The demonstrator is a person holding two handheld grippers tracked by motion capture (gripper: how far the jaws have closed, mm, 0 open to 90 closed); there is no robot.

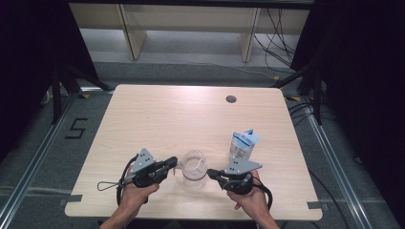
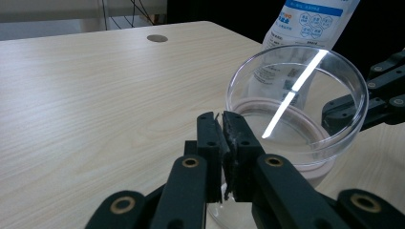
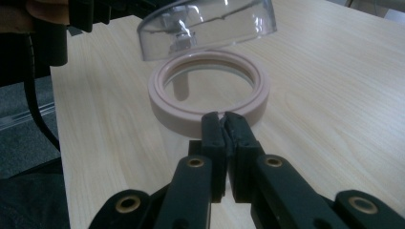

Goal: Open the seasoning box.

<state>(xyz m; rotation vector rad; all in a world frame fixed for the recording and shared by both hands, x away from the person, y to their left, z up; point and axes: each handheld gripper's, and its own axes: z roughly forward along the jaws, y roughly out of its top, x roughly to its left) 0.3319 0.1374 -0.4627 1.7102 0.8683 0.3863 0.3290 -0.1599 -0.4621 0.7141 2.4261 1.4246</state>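
High view: a clear jar (image 1: 193,168) stands near the table's (image 1: 157,114) front edge between the two grippers; a blue-and-white pouch (image 1: 242,143) stands just behind the right gripper (image 1: 208,174).

Left gripper view: the left gripper (image 2: 222,116) has its jaws pinched on the clear lid's (image 2: 298,100) rim, tilting it up.

Right gripper view: jaws closed on the jar's pink rim ring (image 3: 208,89); the jar looks empty.

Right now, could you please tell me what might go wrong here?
The left tool pinches just the rim of the clear lid, which hangs tilted over the beige ring; it could slip and drop. The pouch stands close beside the right tool, so a swing of that hand might topple it.
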